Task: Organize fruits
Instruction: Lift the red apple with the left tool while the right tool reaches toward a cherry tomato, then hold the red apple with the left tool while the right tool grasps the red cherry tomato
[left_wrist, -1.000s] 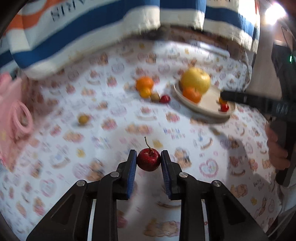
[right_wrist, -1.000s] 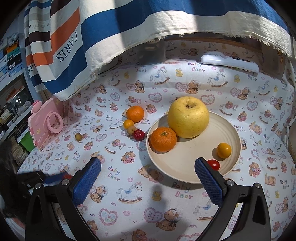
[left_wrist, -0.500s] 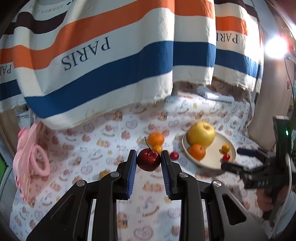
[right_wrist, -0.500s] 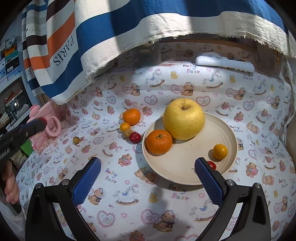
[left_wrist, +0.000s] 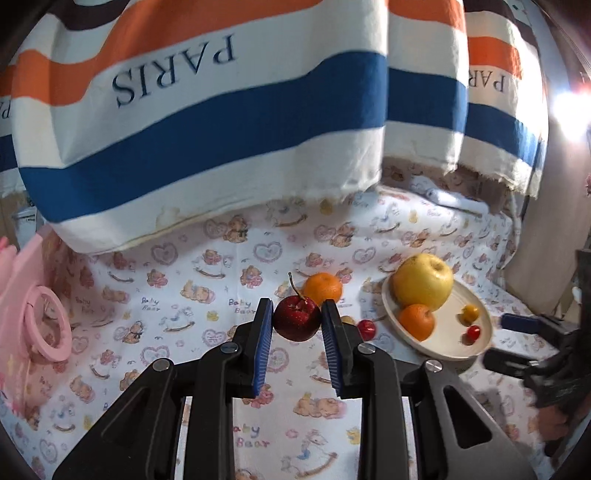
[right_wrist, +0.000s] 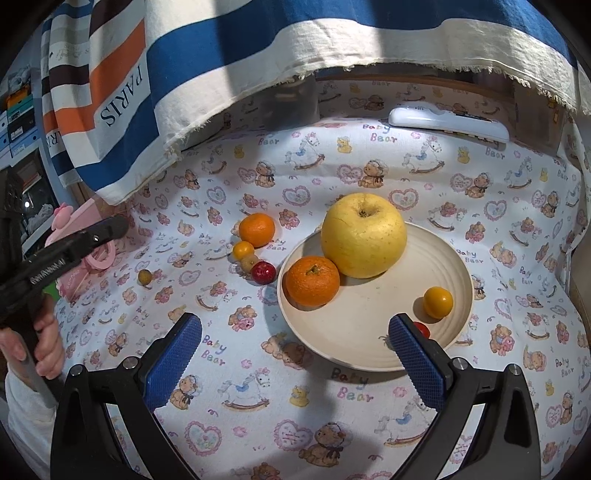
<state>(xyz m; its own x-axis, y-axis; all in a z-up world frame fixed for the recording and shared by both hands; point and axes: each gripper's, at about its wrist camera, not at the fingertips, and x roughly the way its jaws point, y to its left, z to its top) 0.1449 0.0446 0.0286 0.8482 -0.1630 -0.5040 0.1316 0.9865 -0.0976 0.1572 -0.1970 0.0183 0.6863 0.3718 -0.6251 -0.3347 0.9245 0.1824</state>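
Small red apple (left_wrist: 296, 318) clamped in left tool (left_wrist: 297, 325) above the bench (left_wrist: 184, 295), right tool (right_wrist: 295, 339) held wide open, empty, over plate (right_wrist: 369, 354).

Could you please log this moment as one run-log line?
left claw: shut on red apple | right claw: open, empty | plate: four fruits

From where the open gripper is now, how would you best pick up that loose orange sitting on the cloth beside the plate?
Grip the loose orange across its round middle, coming down from above. The right gripper stands open. A small yellow fruit sits close on its near side, so place one finger left and one right, where the bear-print cloth looks bare.
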